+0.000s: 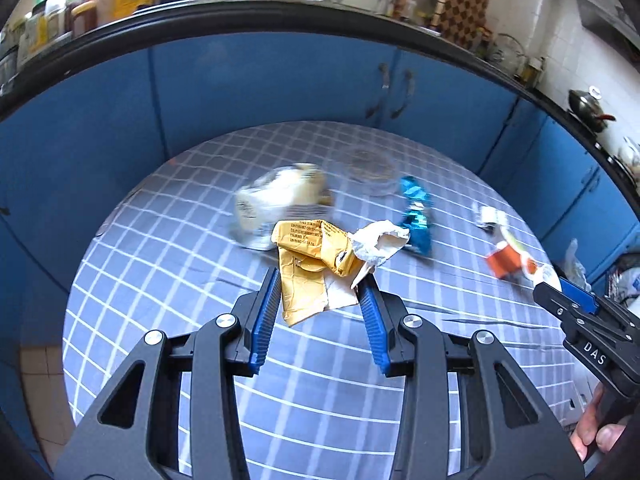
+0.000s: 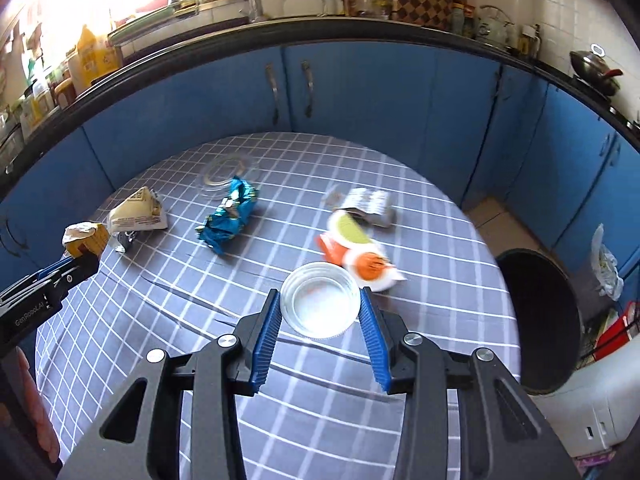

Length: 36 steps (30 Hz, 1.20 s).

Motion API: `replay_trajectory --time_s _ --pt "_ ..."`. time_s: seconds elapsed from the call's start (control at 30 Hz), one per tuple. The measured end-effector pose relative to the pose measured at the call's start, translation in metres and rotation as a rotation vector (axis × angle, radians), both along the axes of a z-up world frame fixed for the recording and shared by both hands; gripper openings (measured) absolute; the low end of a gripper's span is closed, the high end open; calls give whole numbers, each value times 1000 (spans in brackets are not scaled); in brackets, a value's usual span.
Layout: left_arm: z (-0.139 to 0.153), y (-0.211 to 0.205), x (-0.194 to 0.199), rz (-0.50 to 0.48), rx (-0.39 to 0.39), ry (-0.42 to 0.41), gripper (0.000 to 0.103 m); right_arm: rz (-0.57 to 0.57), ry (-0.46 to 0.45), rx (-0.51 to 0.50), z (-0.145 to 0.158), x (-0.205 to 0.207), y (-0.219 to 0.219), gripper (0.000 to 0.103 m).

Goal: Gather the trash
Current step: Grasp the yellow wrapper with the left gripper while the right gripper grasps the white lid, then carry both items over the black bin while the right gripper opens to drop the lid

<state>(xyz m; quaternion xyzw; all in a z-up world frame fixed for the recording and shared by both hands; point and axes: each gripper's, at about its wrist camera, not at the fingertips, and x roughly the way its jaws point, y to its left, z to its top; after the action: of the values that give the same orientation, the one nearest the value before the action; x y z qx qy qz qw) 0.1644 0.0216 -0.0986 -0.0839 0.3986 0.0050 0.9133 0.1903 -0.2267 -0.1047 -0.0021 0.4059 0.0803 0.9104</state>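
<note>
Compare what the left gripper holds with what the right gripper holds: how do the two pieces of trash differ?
The left gripper is shut on a crumpled yellow-brown paper wrapper; the right gripper is shut on a clear plastic cup. The wrapper is flat, creased and opaque, with printed text; the cup is round, rigid and see-through, its mouth facing the camera. The wrapper droops between the pads, while the cup spans them. Both are pinched between blue pads above the checked tablecloth.

Bright daylight, fisheye warp, motion blur

Black-framed tongs [image 1: 318, 294] – ribbed blue pads, silver screws, seemingly "DAS" lettering.
</note>
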Motion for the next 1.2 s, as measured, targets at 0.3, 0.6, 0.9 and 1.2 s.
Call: replay_trajectory --time_s 0.3,0.6,0.9,1.2 --pt "13 -52 -8 -92 38 -21 41 -33 -38 19 13 -19 -35 39" --pt "12 -101 -18 -177 78 -20 41 -60 -52 37 13 -33 -66 39" --pt "8 -150 -19 -261 116 -15 41 -90 -54 62 8 -40 -99 39" --pt "5 -188 -14 -318 133 -19 41 -135 -46 104 0 -41 -134 39"
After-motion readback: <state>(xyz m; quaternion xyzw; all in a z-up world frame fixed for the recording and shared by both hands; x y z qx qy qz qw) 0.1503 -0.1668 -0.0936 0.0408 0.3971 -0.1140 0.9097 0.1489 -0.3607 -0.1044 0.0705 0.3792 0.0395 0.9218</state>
